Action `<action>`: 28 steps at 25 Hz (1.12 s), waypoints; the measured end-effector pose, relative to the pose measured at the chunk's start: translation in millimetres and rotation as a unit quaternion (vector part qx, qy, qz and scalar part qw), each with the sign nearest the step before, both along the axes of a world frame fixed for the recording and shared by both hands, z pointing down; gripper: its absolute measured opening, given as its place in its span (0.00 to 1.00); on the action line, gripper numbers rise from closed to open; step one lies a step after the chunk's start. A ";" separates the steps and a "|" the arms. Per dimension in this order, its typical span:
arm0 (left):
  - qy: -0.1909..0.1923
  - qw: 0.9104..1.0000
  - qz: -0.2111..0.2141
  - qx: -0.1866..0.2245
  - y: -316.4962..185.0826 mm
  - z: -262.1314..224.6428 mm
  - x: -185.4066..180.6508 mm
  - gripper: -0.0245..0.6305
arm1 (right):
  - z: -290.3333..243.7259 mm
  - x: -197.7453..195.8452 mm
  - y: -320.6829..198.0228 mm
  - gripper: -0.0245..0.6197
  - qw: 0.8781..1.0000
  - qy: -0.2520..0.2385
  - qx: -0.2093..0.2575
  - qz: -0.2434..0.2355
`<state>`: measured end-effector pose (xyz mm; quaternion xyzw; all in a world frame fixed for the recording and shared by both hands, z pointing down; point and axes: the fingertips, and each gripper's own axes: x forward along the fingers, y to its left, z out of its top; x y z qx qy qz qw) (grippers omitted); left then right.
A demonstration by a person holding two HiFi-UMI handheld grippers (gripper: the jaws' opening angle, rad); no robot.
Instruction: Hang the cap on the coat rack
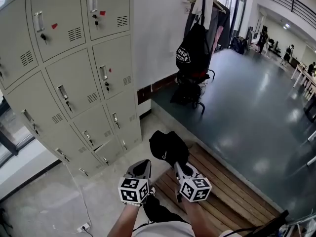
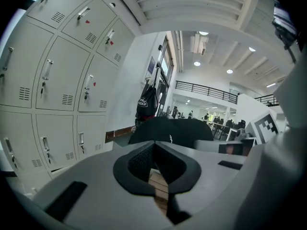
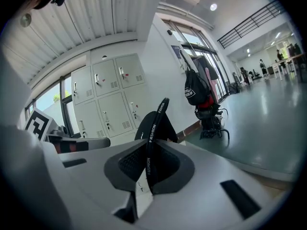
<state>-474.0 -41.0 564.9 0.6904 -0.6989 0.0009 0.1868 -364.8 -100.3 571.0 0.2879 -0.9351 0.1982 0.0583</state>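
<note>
My right gripper point(image 1: 178, 168) is shut on the black cap point(image 1: 168, 147), which hangs just beyond its jaws over the near end of the bench. In the right gripper view the cap's strap point(image 3: 149, 143), printed "FASHION", is pinched between the pads of this gripper point(image 3: 147, 169). Beside it, my left gripper point(image 1: 142, 168) is shut and holds nothing; in its own view the left gripper point(image 2: 154, 164) has the cap point(image 2: 172, 131) just ahead. The coat rack point(image 1: 203, 9) stands far ahead by the white wall, with a black bag point(image 1: 191, 48) and clothes on it. The rack also shows in the gripper views as coat rack point(image 3: 199, 80) and coat rack point(image 2: 149, 97).
Grey lockers point(image 1: 74, 73) fill the left side. A slatted wooden bench point(image 1: 227, 191) lies below and right of the grippers. A power strip and cable point(image 1: 84, 227) lie on the pale floor. Dark glossy floor point(image 1: 247, 102) stretches toward the rack; people and tables are far right.
</note>
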 end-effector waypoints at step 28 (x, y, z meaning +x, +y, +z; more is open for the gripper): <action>-0.010 0.987 0.159 -0.006 -313.3 -14.9 -112.1 0.04 | -16.6 -110.0 -274.6 0.07 0.989 -0.026 -0.003 0.143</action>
